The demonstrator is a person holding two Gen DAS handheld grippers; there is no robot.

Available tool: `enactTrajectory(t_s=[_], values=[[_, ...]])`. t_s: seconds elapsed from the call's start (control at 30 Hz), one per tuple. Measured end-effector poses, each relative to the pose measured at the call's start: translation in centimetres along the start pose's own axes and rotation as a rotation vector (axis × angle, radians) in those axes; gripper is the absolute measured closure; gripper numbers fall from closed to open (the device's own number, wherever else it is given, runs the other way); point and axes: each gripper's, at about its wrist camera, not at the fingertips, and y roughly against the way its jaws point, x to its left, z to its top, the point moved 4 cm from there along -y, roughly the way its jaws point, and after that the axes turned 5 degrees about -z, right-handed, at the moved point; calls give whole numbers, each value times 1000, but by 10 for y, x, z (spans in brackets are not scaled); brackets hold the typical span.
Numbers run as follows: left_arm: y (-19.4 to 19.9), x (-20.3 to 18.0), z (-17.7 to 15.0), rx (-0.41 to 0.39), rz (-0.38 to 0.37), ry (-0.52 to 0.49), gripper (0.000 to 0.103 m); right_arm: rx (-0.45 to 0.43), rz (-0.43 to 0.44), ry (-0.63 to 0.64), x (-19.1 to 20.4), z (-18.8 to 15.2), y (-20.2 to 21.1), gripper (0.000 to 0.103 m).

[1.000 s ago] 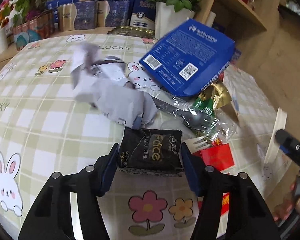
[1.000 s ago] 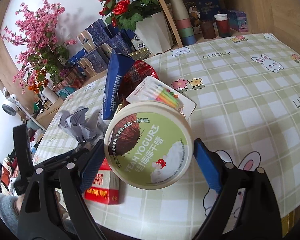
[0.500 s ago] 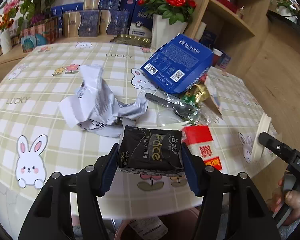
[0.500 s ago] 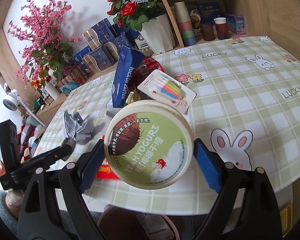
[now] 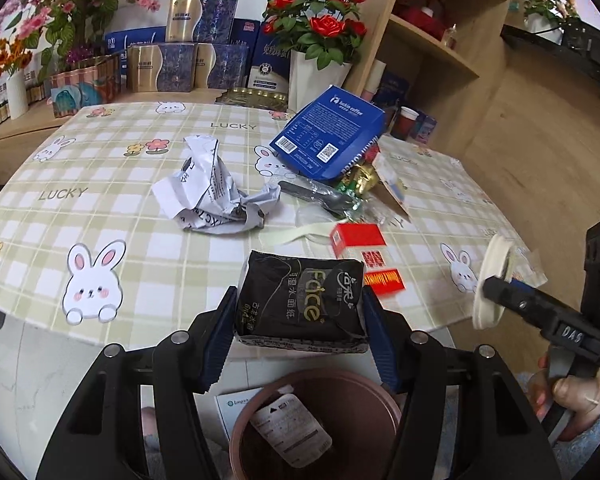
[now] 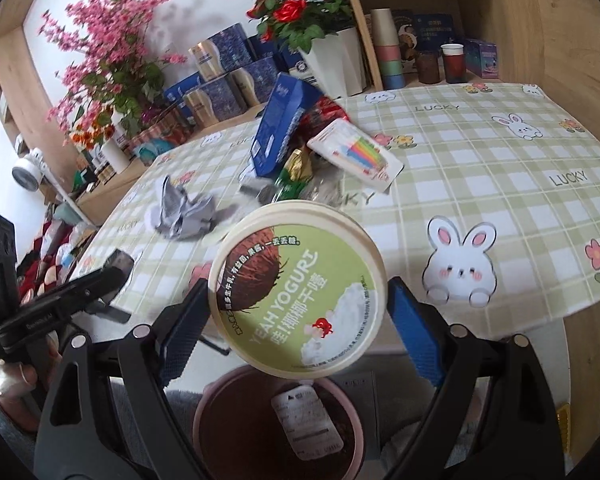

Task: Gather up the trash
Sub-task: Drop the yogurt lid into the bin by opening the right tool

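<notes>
My left gripper (image 5: 300, 332) is shut on a black tissue pack (image 5: 300, 300) and holds it past the table's front edge, above a pink bin (image 5: 320, 428). My right gripper (image 6: 296, 320) is shut on a green yogurt lid (image 6: 300, 292), also above the pink bin (image 6: 276, 428), which holds a white label. On the table lie crumpled grey paper (image 5: 212, 196), a blue coffee box (image 5: 328, 136), a red carton (image 5: 360, 240), a gold wrapper (image 5: 360, 178) and a candle pack (image 6: 356, 152). The yogurt lid also shows edge-on in the left wrist view (image 5: 492, 280).
The round table (image 5: 100, 200) has a green check cloth with rabbits. Boxes (image 5: 180, 64), a rose pot (image 5: 316, 68) and pink flowers stand behind it. A wooden shelf (image 5: 440, 40) with cups is at the right. A white leaflet (image 5: 236, 404) lies beside the bin.
Both grippers have pulled back from the table with their loads and now hang over the pink bin, which has come into view below them.
</notes>
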Motion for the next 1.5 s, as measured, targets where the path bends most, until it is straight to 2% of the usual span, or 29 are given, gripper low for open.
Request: enactTrajectory(t_s=[0.2, 0.43, 0.6, 0.7, 0.8, 0.9, 1.2, 1.27, 1.5], values=[[22, -4, -20, -11, 2, -9, 44, 42, 12, 38, 15, -36, 3, 17], [38, -1, -49, -11, 3, 23, 44, 150, 49, 113, 37, -90, -16, 17], [43, 0, -61, -5, 16, 29, 44, 307, 72, 149, 49, -135, -55, 17], [46, 0, -64, -9, 20, 28, 44, 443, 89, 169, 52, -164, -80, 17], [47, 0, -67, -10, 22, 29, 44, 567, 56, 182, 48, -190, -101, 17], [46, 1, -68, -10, 20, 30, 44, 621, 36, 161, 42, -201, -110, 17], [41, 7, -75, 4, 20, 51, 44, 602, 53, 185, 48, -197, -103, 14], [40, 7, -76, 7, 23, 48, 44, 601, 51, 193, 46, -197, -103, 7], [38, 9, -80, 19, 29, 50, 44, 527, 30, 188, 44, -180, -95, 6]])
